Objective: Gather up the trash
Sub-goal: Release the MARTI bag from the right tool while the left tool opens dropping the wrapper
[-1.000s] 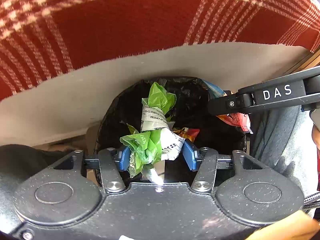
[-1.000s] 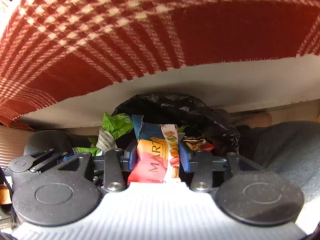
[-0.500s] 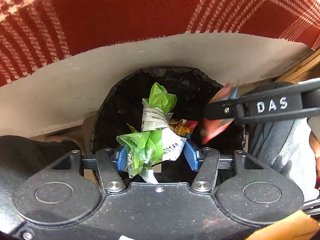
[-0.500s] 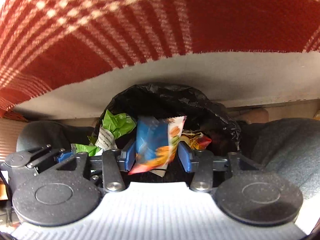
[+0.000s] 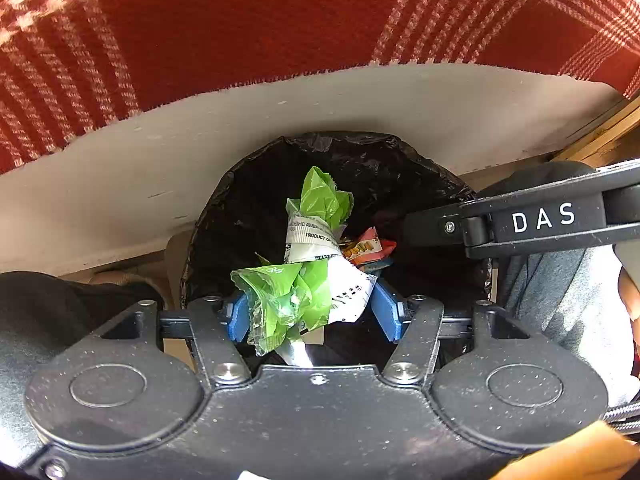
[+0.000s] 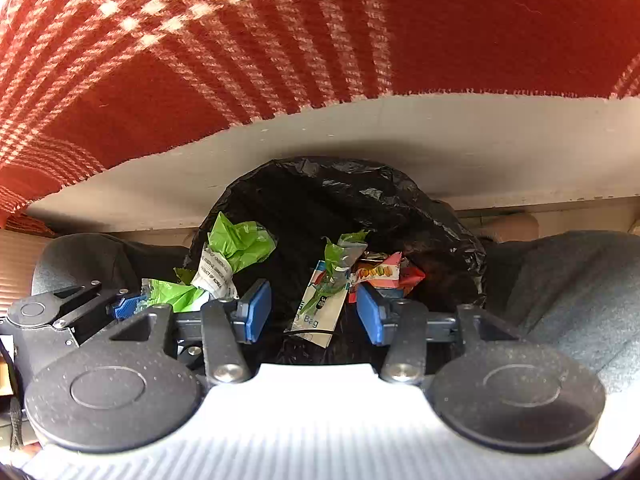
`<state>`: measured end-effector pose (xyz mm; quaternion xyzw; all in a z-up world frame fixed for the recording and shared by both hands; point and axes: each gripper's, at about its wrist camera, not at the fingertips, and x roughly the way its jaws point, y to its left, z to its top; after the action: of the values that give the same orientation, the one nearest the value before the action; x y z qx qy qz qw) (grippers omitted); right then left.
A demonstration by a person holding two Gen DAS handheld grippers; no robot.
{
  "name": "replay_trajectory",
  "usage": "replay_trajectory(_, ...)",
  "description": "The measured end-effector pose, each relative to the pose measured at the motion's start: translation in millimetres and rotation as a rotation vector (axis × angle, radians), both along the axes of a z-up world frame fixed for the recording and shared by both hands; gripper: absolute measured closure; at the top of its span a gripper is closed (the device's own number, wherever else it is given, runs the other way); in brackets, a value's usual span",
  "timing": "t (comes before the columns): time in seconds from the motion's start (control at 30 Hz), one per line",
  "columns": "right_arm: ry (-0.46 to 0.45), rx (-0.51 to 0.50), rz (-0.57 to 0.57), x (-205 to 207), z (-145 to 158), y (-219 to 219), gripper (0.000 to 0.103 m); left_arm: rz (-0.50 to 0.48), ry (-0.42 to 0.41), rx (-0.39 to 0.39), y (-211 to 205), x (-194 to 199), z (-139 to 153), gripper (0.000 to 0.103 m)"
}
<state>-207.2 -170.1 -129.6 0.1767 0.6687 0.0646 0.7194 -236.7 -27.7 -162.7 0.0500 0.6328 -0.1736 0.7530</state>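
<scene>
My left gripper (image 5: 310,312) hangs over a bin lined with a black bag (image 5: 400,168). A crumpled green wrapper with a white label (image 5: 296,296) still sits pinched between its blue pads while the jaws are opening. My right gripper (image 6: 313,312) stands open over the same bin (image 6: 340,184) with nothing between its pads. A pink and orange snack wrapper (image 6: 378,272) lies inside among other scraps and a white bag (image 6: 320,308). In the left wrist view, one right finger (image 5: 440,224) reaches in from the right. The green wrapper (image 6: 236,244) also shows at the left of the right wrist view.
A red plaid cloth (image 5: 240,40) fills the top over a pale grey surface (image 5: 160,152) behind the bin. Grey trouser legs (image 5: 560,300) and dark fabric (image 5: 40,308) flank the bin. A wooden edge (image 5: 600,140) sits at the upper right.
My right gripper opened and the snack wrapper fell out of it into the bin. The left pads spread a little, with the green wrapper still between them.
</scene>
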Motion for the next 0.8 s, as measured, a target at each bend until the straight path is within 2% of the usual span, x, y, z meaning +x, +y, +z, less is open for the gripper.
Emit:
replay_trajectory(0.6,-0.003,0.002,-0.001,0,3,-3,0.037,0.000,-0.009,0.000,2,1,4,0.044)
replay_trajectory(0.8,-0.016,-0.001,0.019,-2,10,0,0.033,-0.001,-0.038,-0.001,1,0,12,0.035)
